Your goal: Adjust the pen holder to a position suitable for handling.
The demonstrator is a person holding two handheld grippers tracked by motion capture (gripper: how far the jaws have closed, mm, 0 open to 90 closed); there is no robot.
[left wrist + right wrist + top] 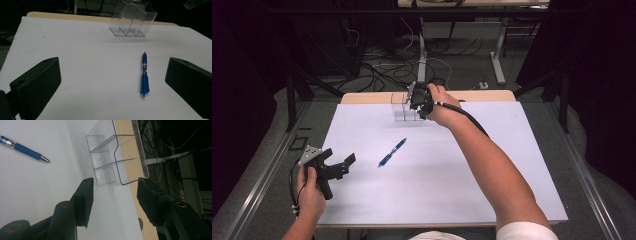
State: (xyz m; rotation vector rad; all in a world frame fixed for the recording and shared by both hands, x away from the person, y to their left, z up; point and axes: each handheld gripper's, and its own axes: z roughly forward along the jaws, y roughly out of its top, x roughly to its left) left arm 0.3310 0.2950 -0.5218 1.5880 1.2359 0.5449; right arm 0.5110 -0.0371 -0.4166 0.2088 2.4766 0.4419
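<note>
Right gripper (113,192), jaws apart, flanks the clear plastic three-compartment organiser (112,160); its view reveals the dividers. Left gripper (339,167) is spread wide near the blue pen (144,73).

One pen (392,152) is lying on the surface (492,170) — one clear holder (404,106) is standing there too, showing three compartments — and two tongs.

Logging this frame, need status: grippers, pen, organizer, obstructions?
Left gripper open, aimed at blue pen. Right gripper open at clear organizer, not gripping. Pen flat on white sheet; nothing blocking.
</note>
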